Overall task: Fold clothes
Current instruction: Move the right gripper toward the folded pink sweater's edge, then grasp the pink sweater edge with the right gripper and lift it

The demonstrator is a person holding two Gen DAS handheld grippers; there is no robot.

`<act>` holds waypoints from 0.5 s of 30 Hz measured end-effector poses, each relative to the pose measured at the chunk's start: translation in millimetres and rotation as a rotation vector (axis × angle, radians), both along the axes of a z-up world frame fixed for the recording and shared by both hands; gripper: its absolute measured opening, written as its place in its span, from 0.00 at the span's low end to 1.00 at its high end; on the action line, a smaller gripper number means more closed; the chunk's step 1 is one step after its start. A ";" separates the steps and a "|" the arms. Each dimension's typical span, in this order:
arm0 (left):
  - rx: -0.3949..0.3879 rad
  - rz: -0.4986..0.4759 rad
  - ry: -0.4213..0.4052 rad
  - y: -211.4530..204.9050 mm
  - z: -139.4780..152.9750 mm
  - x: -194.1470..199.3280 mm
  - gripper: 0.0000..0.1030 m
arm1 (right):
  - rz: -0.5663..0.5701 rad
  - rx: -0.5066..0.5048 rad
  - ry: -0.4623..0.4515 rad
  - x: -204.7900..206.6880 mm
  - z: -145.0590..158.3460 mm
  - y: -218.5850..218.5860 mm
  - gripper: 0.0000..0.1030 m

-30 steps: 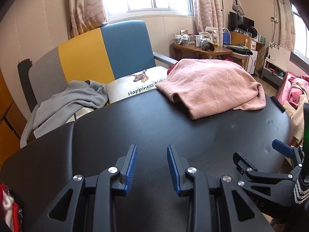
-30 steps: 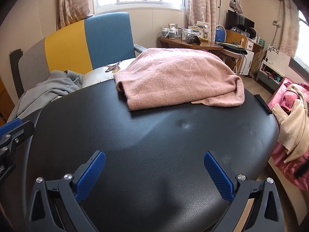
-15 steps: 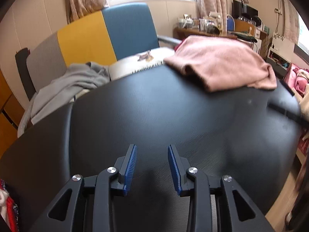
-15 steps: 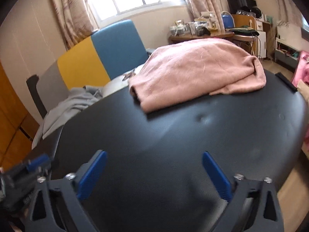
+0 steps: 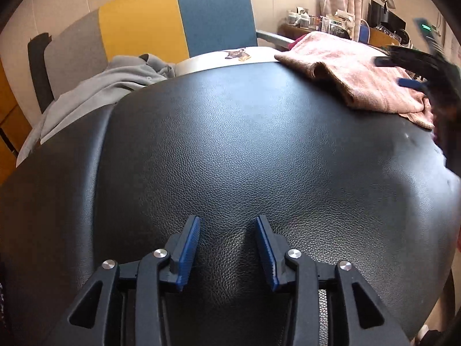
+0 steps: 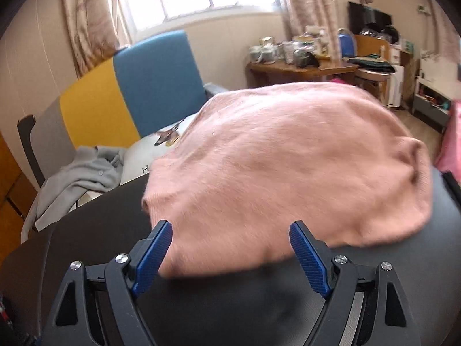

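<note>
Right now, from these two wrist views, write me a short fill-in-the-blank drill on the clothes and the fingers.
1. The pink sweater lies on a padded surface coloured ____.
2. The garment draped on the chair is ____.
3. Between the left gripper fingers there is only bare ____.
4. The gripper reaching over the sweater's near edge is the ____ one.

Missing words: black; grey; surface; right

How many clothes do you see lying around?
3 that I can tell: a pink sweater on the black table, a grey shirt draped on the chair, and bright pink cloth at the right edge. More may be hidden.
</note>
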State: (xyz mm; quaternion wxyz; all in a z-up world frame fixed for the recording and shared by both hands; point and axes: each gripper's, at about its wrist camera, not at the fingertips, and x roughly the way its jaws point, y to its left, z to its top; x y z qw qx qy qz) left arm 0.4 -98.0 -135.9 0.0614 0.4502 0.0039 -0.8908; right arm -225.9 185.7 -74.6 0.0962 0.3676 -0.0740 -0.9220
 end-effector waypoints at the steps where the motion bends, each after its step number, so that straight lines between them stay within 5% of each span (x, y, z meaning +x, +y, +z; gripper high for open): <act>1: 0.002 0.001 0.004 -0.6 -0.1 0.8 0.41 | 0.024 0.033 -0.006 -10.1 -3.0 -11.5 0.84; 3: 0.011 0.001 0.010 -2.4 0.2 1.0 0.43 | 0.067 0.097 -0.024 -29.7 -10.8 -33.1 0.85; 5: 0.023 -0.001 0.014 -3.8 0.6 0.7 0.44 | 0.068 0.153 -0.091 -44.8 -31.6 -44.2 0.99; 10: 0.055 -0.002 0.019 -4.1 0.6 -2.6 0.46 | 0.092 0.288 -0.212 -64.0 -73.3 -73.5 1.00; 15: 0.047 -0.002 0.015 -3.1 0.0 1.6 0.49 | 0.161 0.207 -0.259 -25.8 -79.1 -68.9 1.00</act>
